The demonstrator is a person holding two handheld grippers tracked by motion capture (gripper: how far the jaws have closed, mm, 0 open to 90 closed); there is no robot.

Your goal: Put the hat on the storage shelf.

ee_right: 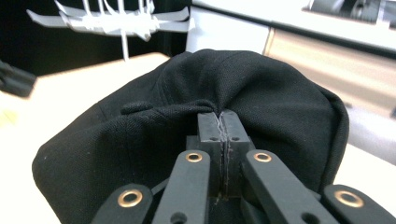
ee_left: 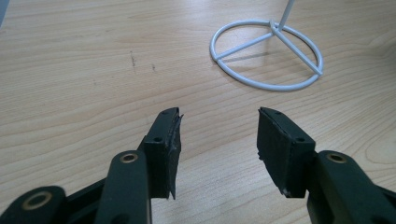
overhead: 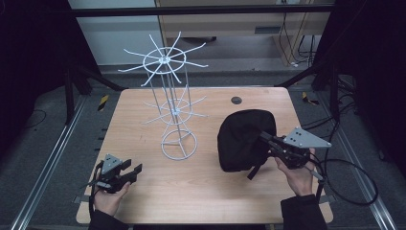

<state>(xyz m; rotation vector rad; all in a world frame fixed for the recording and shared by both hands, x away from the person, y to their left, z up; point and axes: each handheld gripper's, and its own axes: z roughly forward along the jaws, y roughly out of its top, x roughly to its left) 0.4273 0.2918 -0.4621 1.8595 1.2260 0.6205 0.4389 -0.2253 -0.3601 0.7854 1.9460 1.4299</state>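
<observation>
A person is working at a wooden table (overhead: 201, 191) with a gripper in each hand. The right gripper (overhead: 266, 138) is pinching a black cap (overhead: 242, 136), its jaws pressed tight on a fold of the cloth; in the right gripper view the fabric is bunching up just past the closed pads (ee_right: 219, 122). The cap is sitting at the right of the table, toward the near half, with a strap hanging from its near edge. The left gripper (overhead: 136, 169) is resting at the near left corner, its jaws standing apart with nothing between them; the left gripper view is showing bare wood between the pads (ee_left: 275, 144).

A white wire rack (overhead: 168, 100) is standing upright at the middle of the table, left of the cap and well apart from the left gripper. Its ring base (ee_left: 267, 53) is lying flat on the wood, and two tiers of spokes are fanning out from its stem, the upper one wider.

The tabletop is pale with a light grain, a few faint dark marks near the left, and a small dark round disc (overhead: 236, 100) at its far edge. Metal rails (overhead: 45, 167) are running along the grey floor on both sides of the table. Cables (overhead: 354, 182) are trailing over the floor at the right, and dark frame struts are leaning in from both far corners.
</observation>
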